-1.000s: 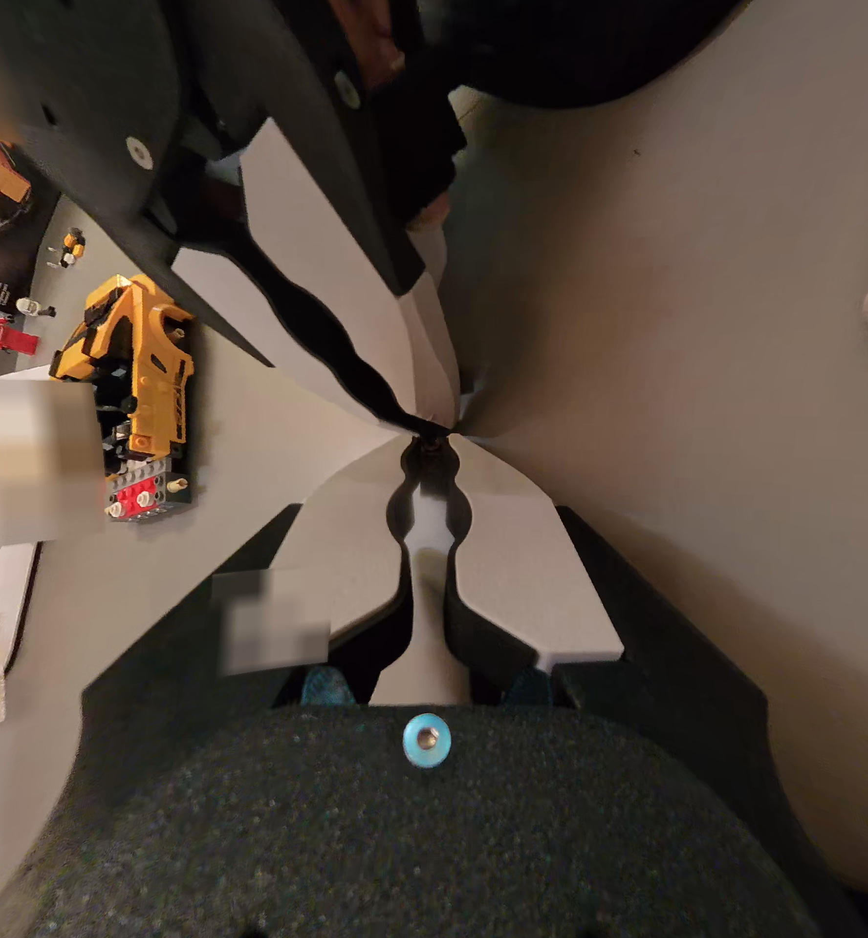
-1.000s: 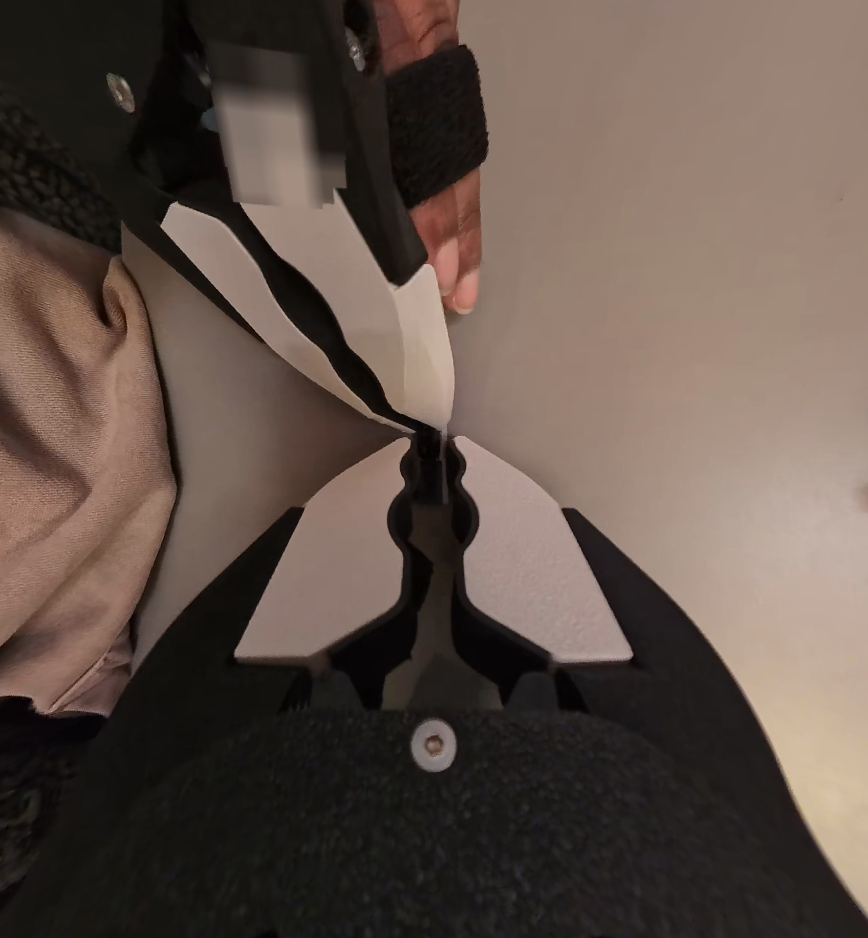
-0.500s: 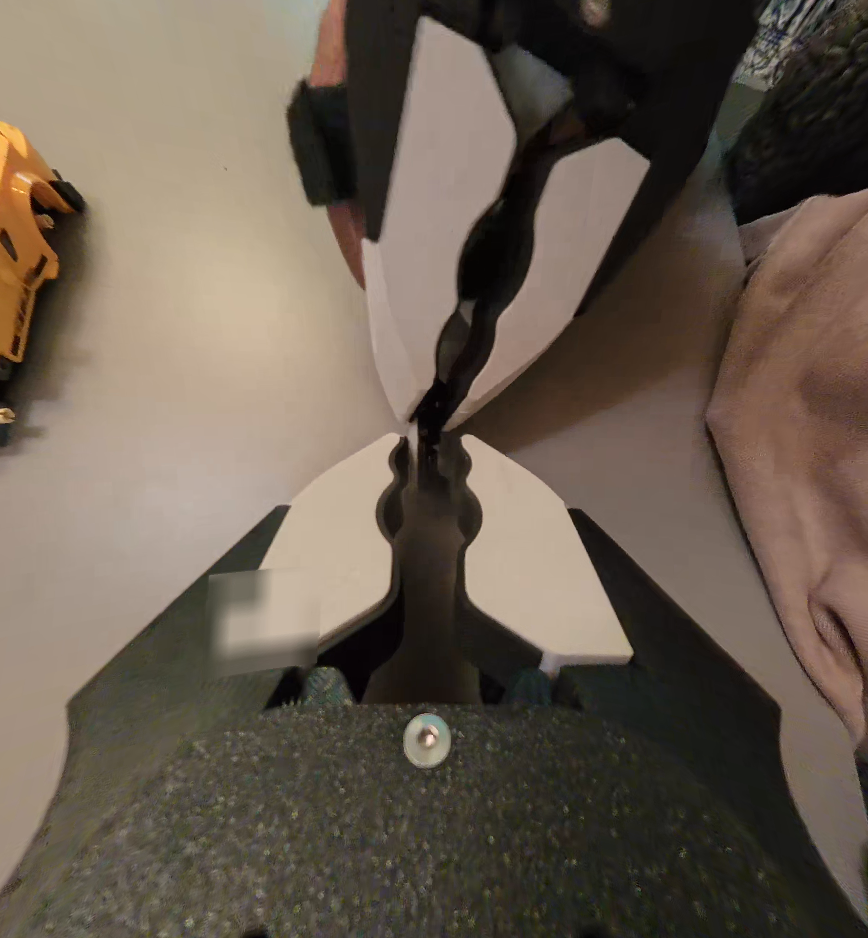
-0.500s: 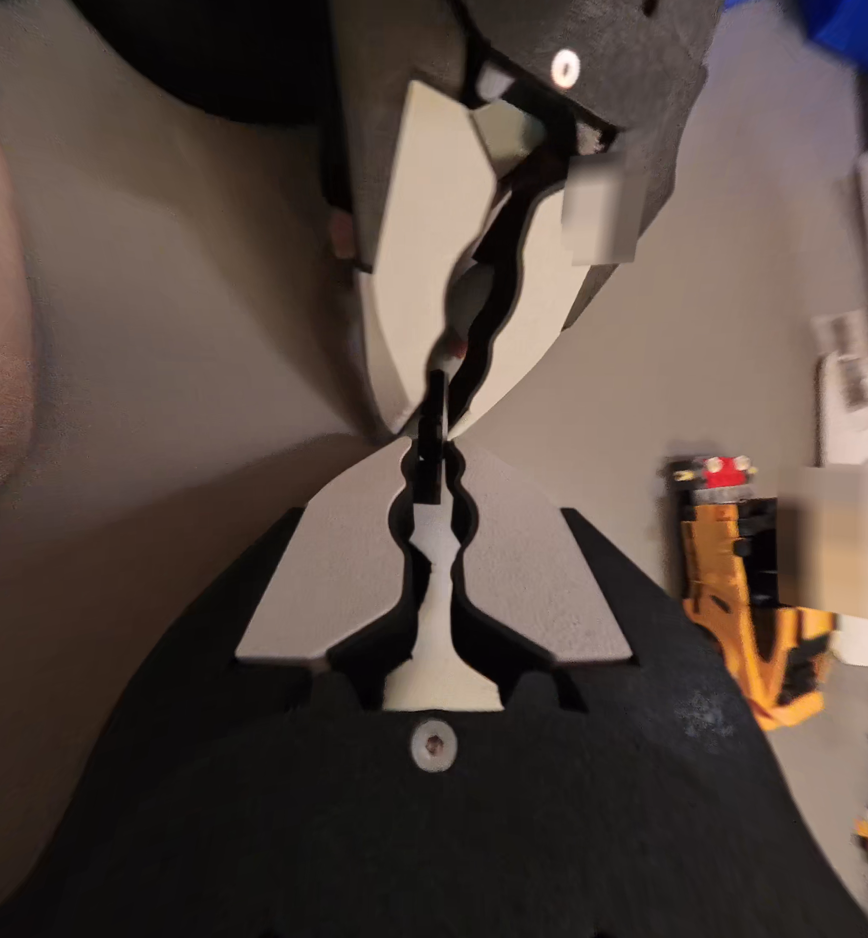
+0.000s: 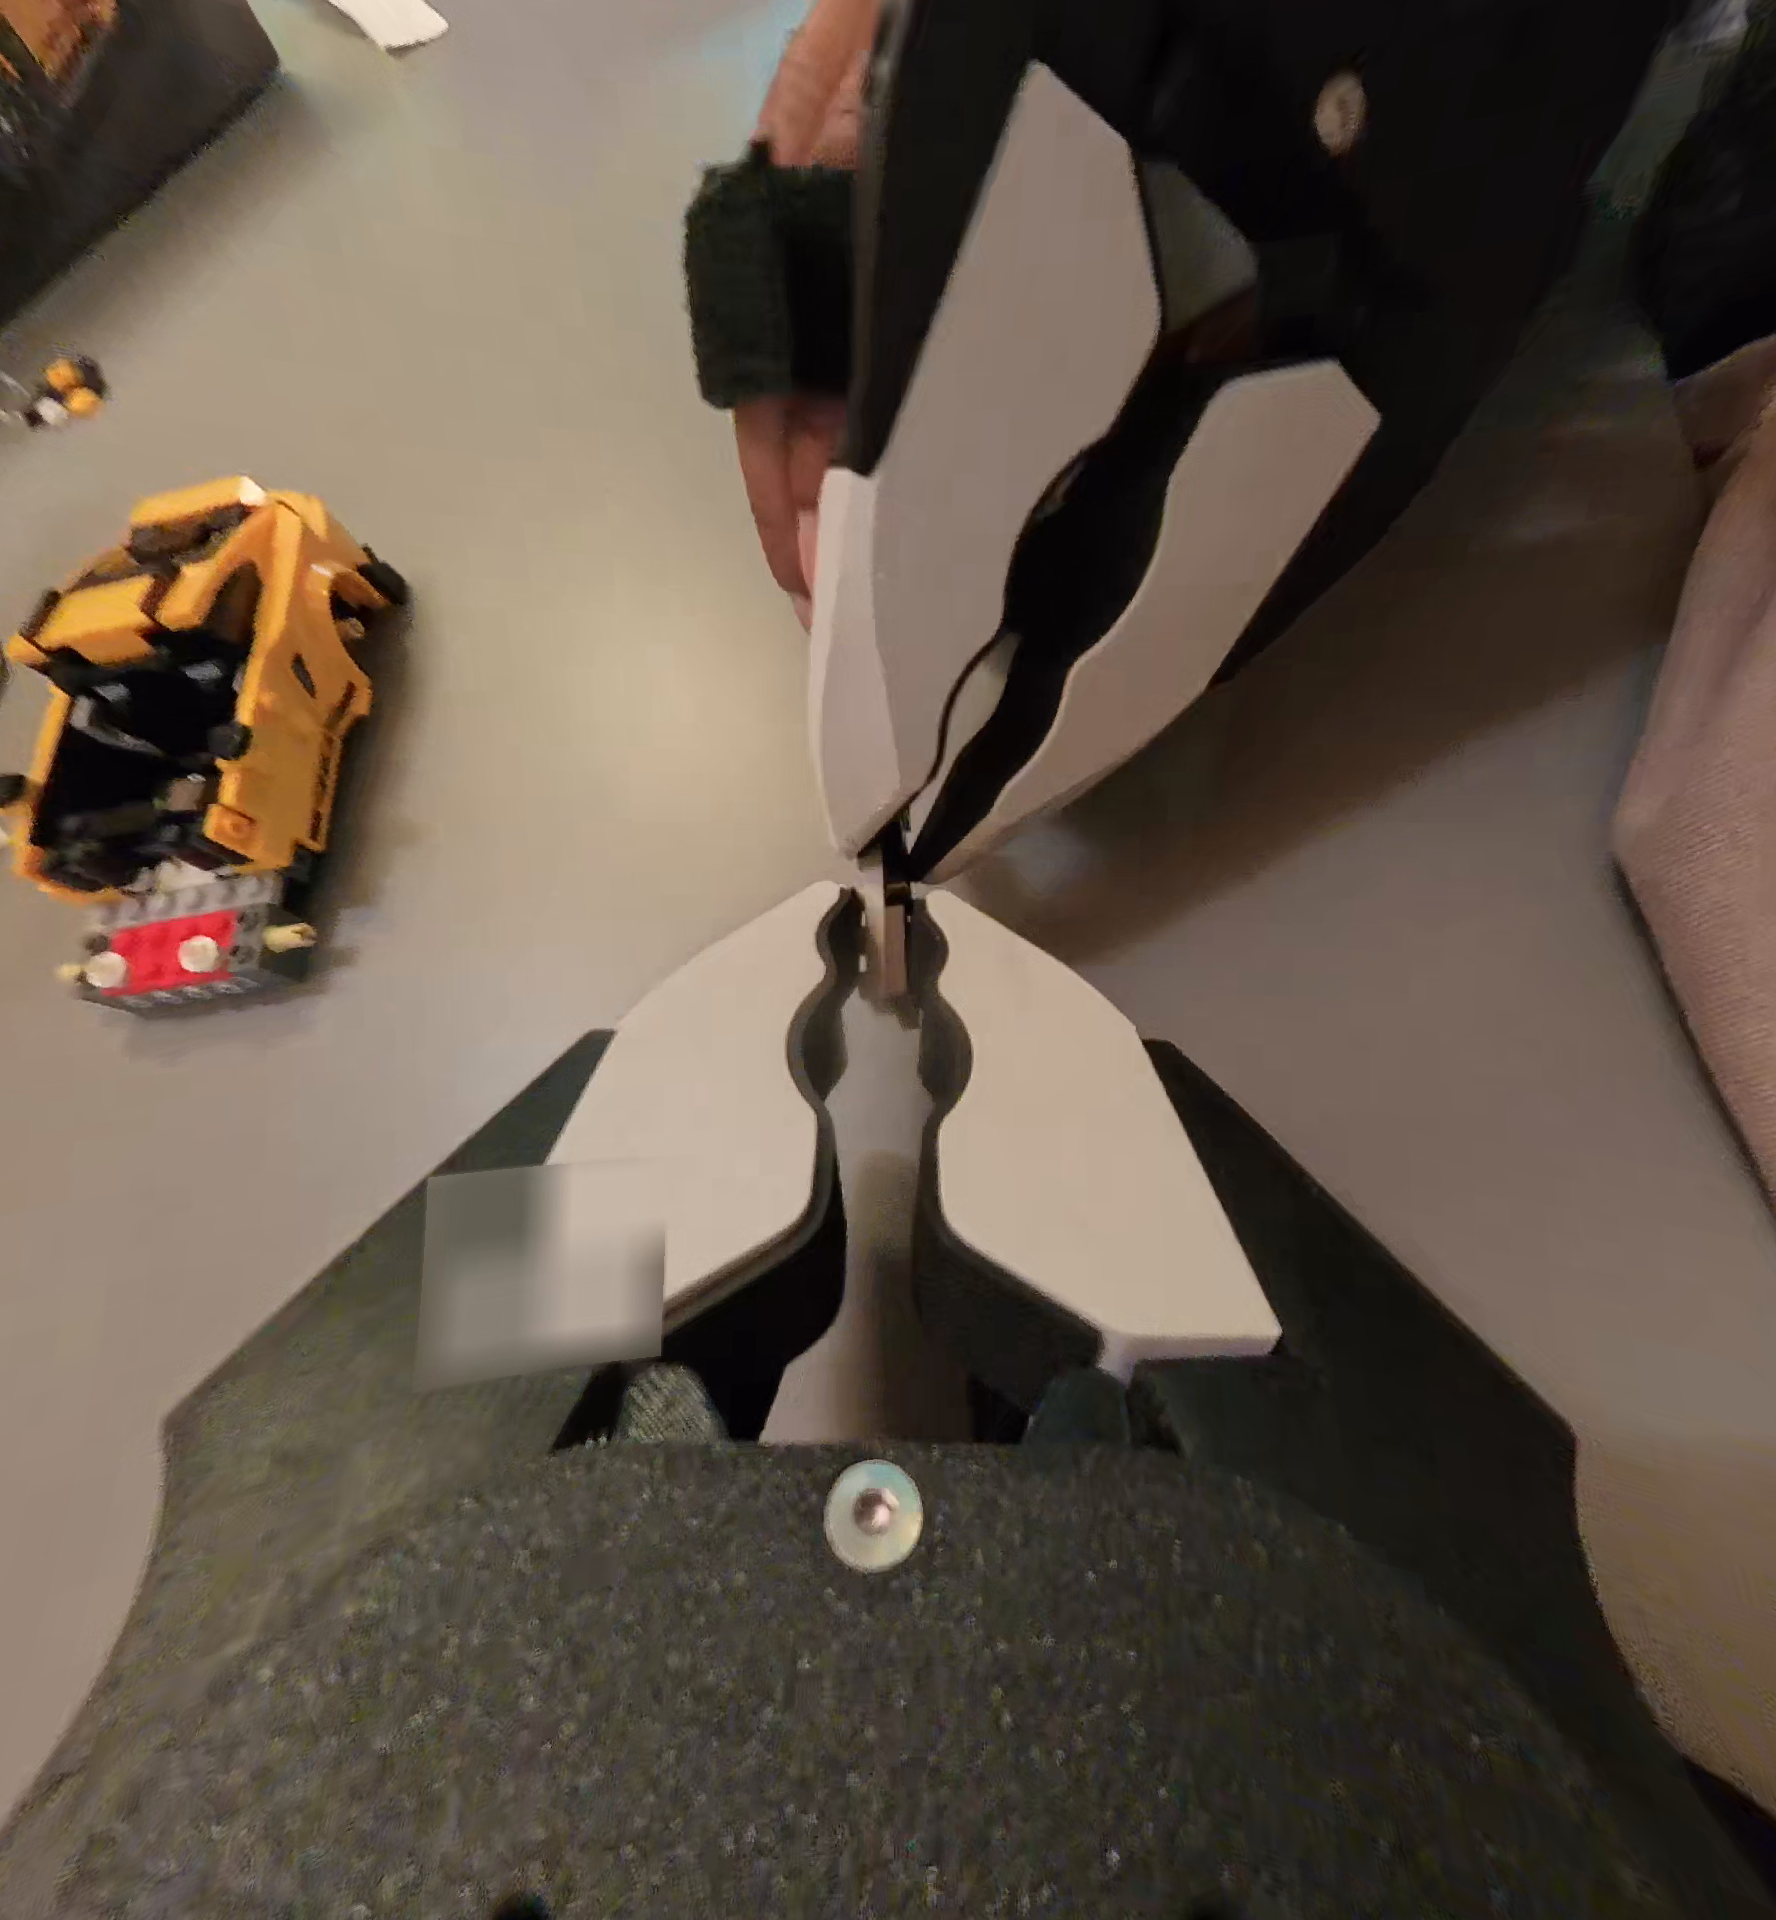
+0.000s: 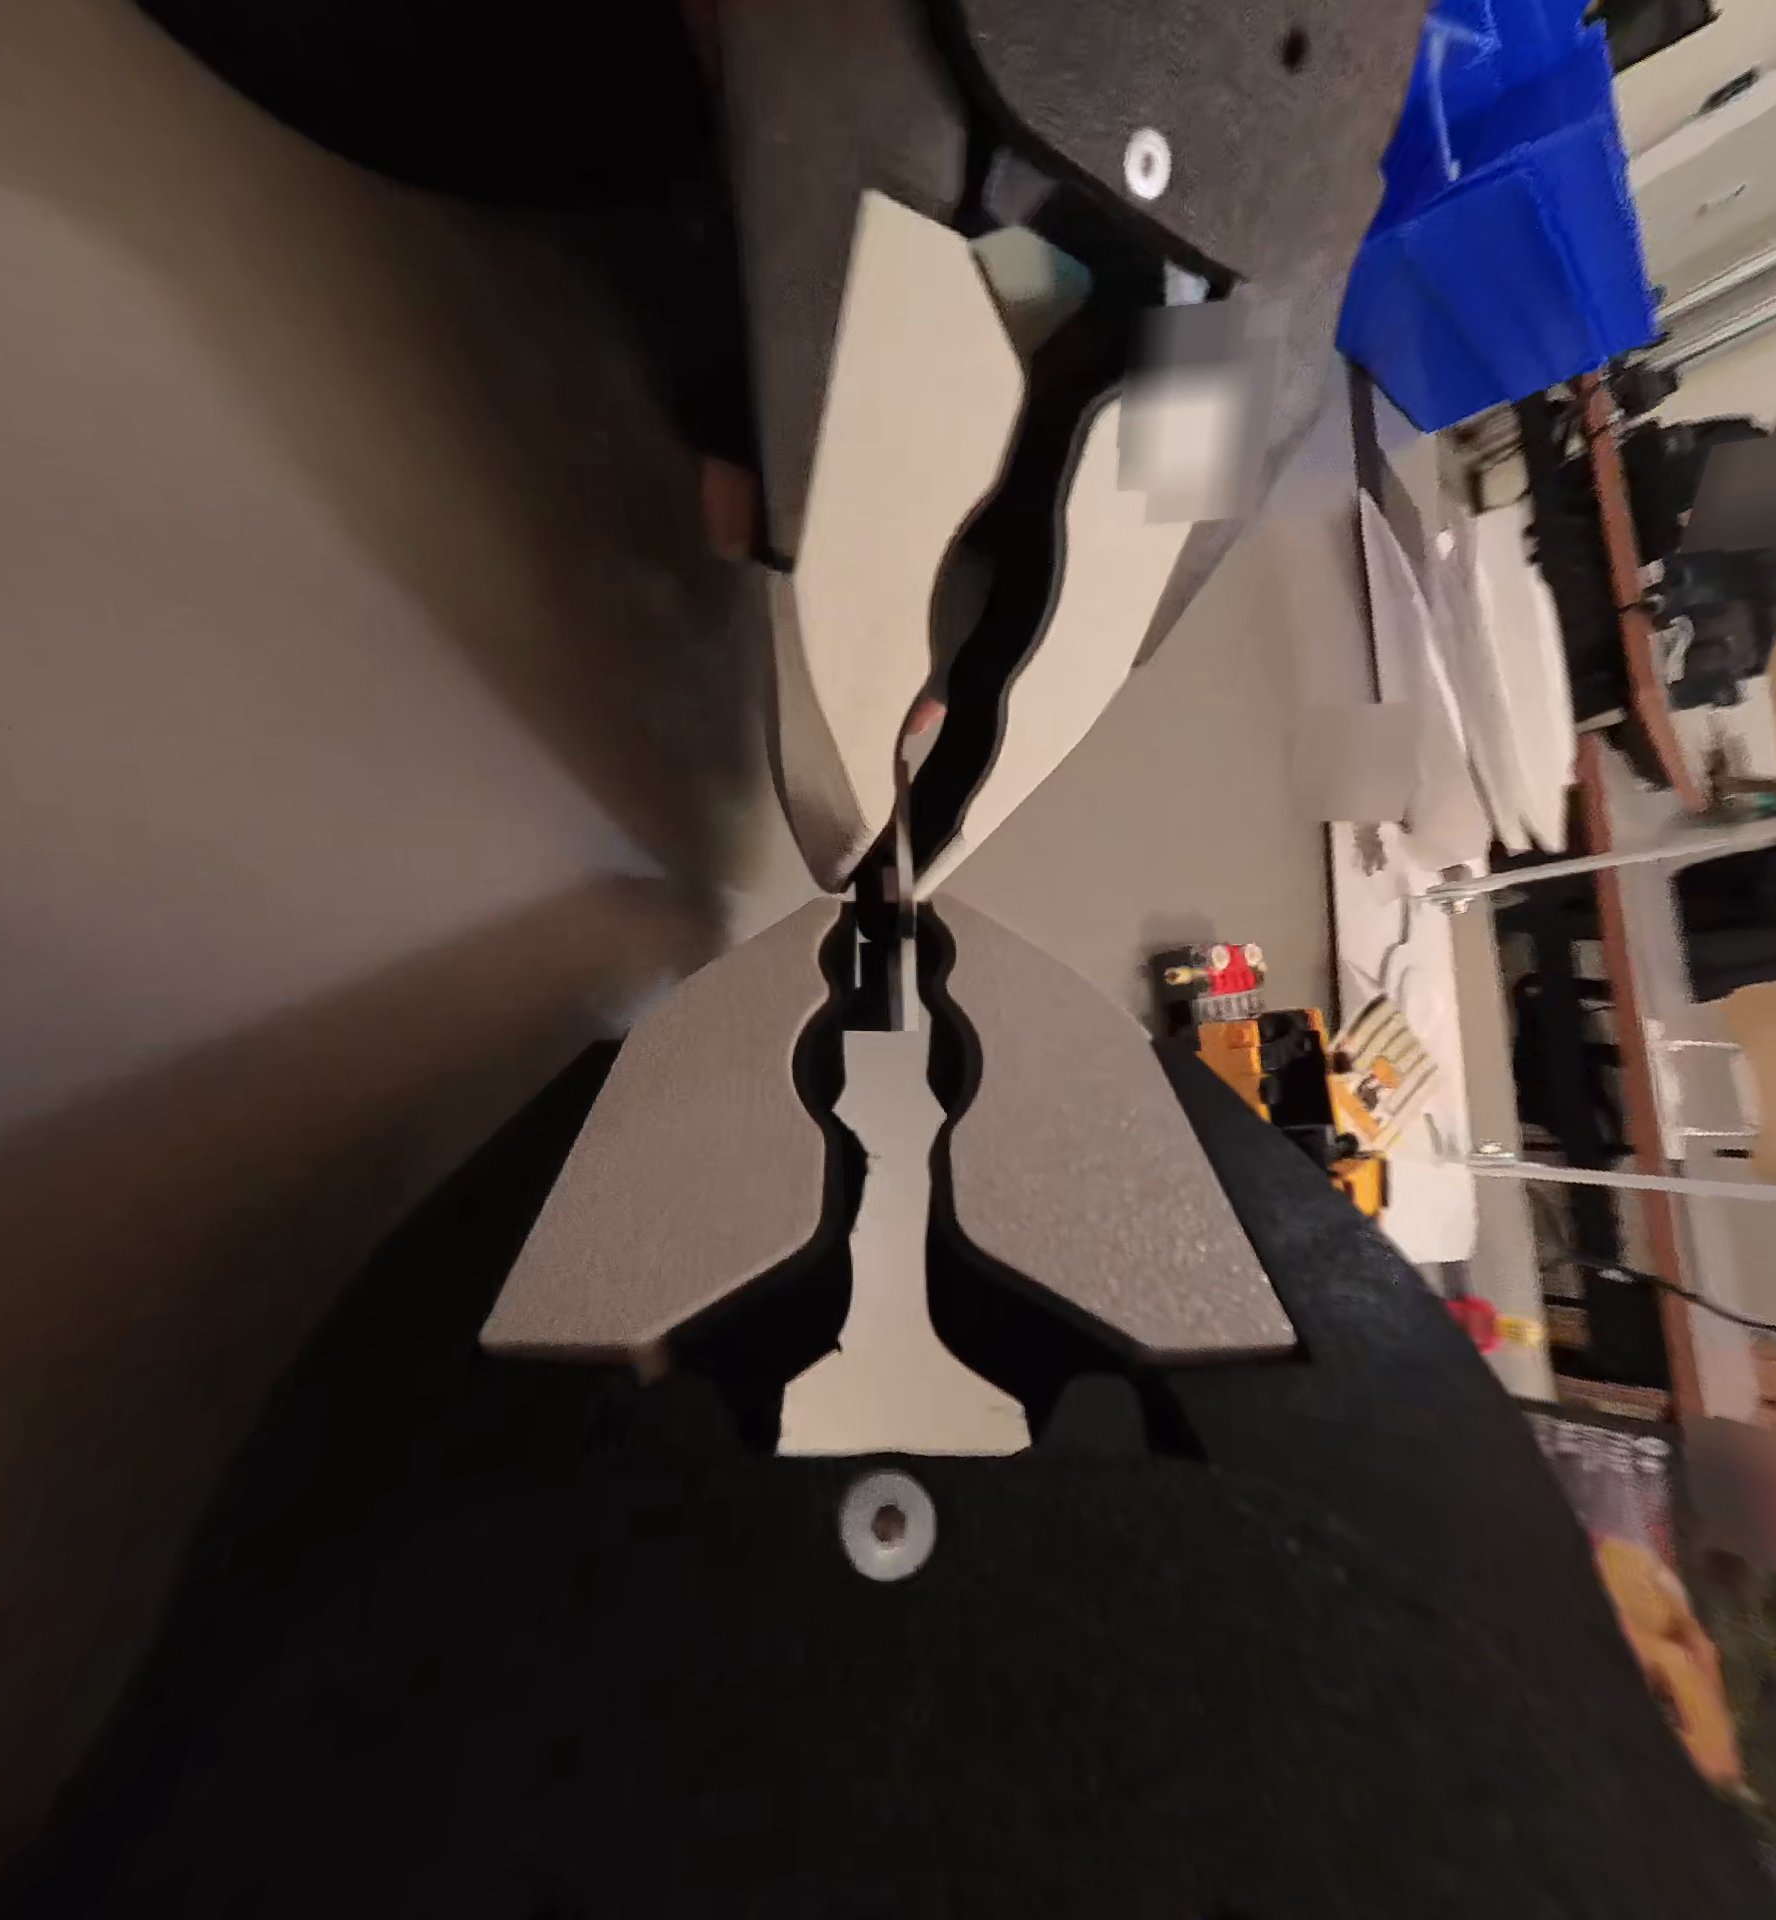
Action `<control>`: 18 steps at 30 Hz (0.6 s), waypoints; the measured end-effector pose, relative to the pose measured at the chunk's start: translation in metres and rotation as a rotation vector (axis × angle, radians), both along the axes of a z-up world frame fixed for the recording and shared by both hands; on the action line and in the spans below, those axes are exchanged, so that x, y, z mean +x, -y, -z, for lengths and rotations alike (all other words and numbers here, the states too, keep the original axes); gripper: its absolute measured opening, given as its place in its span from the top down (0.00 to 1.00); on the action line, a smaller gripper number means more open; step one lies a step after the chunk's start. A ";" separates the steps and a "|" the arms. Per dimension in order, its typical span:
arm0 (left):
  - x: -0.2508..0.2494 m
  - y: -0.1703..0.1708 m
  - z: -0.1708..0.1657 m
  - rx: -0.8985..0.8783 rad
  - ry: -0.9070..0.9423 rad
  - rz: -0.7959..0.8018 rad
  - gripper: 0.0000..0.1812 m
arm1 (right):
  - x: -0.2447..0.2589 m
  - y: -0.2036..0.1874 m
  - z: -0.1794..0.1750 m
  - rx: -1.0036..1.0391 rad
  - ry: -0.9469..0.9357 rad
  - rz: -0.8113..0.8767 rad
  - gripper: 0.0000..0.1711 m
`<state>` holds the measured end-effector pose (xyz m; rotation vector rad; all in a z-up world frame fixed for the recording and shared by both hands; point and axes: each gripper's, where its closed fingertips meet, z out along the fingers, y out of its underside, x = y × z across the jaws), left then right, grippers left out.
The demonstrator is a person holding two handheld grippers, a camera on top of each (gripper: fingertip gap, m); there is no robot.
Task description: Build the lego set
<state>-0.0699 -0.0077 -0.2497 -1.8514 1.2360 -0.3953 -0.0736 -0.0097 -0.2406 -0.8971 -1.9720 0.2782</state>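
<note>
I hold both grippers tip to tip above the table: left gripper (image 5: pixel 885 935) and right gripper (image 6: pixel 879 961) each pinch narrow on one small dark piece (image 5: pixel 894 940). I'd press squarely, no twisting. The yellow car (image 5: pixel 193 717) waits far left.

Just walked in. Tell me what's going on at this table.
A person is building a lego set with a handheld gripper in each hand. The left gripper and right gripper meet tip to tip above the grey table, both shut on a small dark lego piece pinched between them; its exact shape is too small to tell. The half-built yellow lego car sits apart on the table, untouched, with a few loose small parts beyond it.
</note>
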 end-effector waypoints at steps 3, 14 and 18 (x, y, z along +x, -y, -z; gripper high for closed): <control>0.001 0.000 -0.002 0.069 -0.040 0.014 0.95 | 0.003 -0.001 -0.003 -0.135 0.030 0.010 0.91; 0.001 -0.001 -0.008 0.207 -0.122 0.026 0.95 | 0.003 0.002 -0.003 -0.287 0.070 0.020 0.95; 0.000 0.000 -0.009 0.210 -0.137 0.016 0.95 | 0.003 0.003 -0.003 -0.285 0.055 0.047 0.96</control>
